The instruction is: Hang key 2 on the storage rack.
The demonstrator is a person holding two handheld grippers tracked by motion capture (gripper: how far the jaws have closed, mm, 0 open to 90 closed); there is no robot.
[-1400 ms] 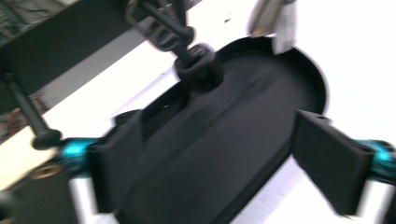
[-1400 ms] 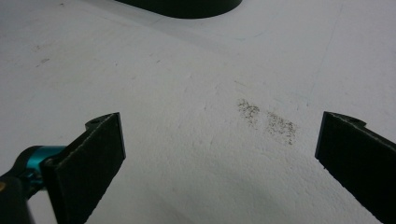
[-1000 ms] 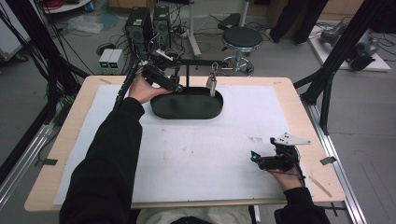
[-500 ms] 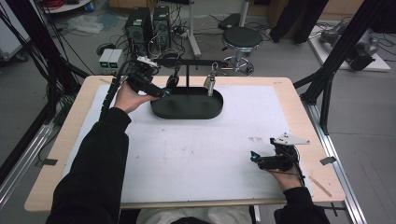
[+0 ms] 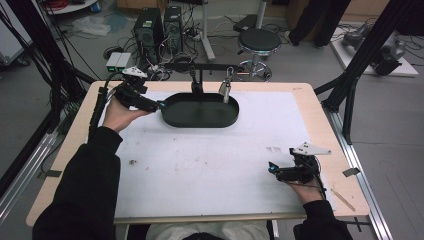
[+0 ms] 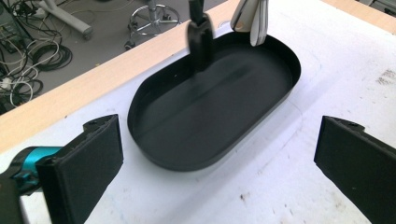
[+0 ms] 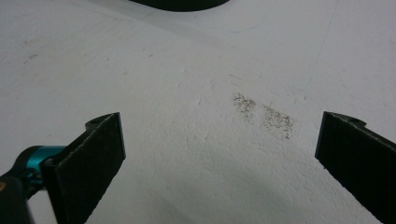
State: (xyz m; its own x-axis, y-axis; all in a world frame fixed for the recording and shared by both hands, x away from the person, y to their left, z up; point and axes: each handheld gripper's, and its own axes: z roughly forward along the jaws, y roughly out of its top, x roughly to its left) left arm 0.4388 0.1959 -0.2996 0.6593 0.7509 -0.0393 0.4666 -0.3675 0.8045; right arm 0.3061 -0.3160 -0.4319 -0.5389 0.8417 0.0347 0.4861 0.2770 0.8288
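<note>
Here, the white-covered table [image 5: 210, 170] carries a black oval tray [image 5: 200, 112] at its far middle, empty inside, with a dark hanging piece [image 6: 200, 39] and a pale one [image 6: 252, 18] over its far rim. The left gripper [image 5: 159, 105] sits just at the tray's left end — jaws wide, holding nothing. The right gripper [image 5: 271, 168] rests well apart near the right front edge, jaws wide too, above a faint dark smudge [image 7: 264, 116].
</note>
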